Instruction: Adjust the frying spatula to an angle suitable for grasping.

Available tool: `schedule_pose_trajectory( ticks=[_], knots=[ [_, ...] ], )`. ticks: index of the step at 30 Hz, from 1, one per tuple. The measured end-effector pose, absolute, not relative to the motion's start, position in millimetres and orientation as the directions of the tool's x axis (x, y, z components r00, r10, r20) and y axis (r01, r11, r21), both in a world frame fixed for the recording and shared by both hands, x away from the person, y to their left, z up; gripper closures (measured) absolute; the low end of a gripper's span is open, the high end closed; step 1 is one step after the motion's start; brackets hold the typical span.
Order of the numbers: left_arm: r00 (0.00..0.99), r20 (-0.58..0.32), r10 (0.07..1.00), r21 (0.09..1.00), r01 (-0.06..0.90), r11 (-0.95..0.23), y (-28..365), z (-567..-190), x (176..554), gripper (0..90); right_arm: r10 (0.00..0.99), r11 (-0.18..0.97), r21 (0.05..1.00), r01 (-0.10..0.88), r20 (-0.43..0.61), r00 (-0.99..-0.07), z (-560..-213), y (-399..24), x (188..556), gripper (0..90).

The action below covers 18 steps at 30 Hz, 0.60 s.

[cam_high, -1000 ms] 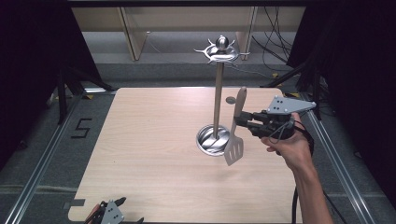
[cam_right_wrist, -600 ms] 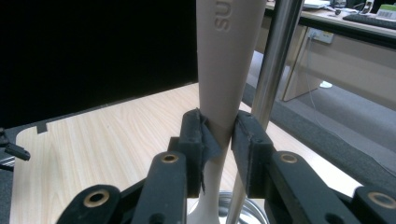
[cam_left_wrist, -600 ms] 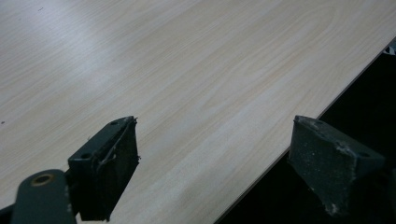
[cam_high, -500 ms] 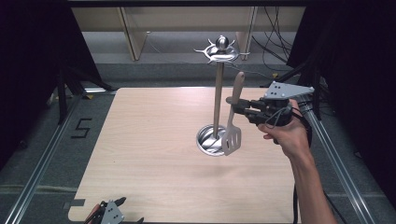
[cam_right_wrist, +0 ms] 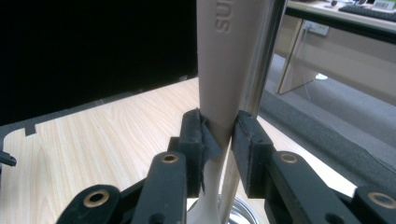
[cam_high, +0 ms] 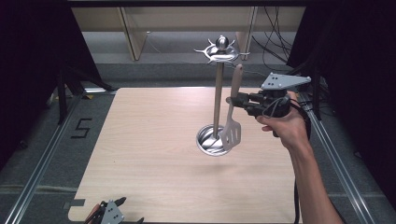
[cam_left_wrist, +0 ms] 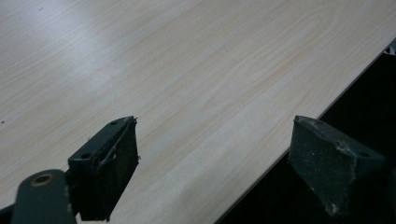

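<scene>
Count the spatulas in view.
1. The spatula hangs upright in the right gripper, beside the stand pole, blade over its base. None hang on the hooks.

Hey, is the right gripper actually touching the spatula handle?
Touching. The right gripper view shows the right gripper with both pads pressed against the spatula handle.

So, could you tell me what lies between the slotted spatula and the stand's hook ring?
Nothing but air: in the high view the spatula, clamped in the right gripper, hangs upright beside the pole, its handle tip just below the hook ring.
</scene>
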<state>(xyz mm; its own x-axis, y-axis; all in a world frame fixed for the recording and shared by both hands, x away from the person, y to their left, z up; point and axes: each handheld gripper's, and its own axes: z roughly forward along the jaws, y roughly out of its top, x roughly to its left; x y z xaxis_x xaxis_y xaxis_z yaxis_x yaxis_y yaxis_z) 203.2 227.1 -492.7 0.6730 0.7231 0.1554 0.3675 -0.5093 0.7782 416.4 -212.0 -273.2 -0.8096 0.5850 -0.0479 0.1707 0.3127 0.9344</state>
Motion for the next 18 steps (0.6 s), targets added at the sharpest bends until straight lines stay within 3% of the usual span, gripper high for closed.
schedule_pose_trajectory(
  ticks=[18],
  knots=[
    [0.674,0.153,0.723,0.783,0.364,-0.505,226.2,-493.5,203.4,15.0,0.580,0.348,0.911,0.221,-0.023,-0.814,-267.6,-201.2,429.9,74.9]
  ],
)
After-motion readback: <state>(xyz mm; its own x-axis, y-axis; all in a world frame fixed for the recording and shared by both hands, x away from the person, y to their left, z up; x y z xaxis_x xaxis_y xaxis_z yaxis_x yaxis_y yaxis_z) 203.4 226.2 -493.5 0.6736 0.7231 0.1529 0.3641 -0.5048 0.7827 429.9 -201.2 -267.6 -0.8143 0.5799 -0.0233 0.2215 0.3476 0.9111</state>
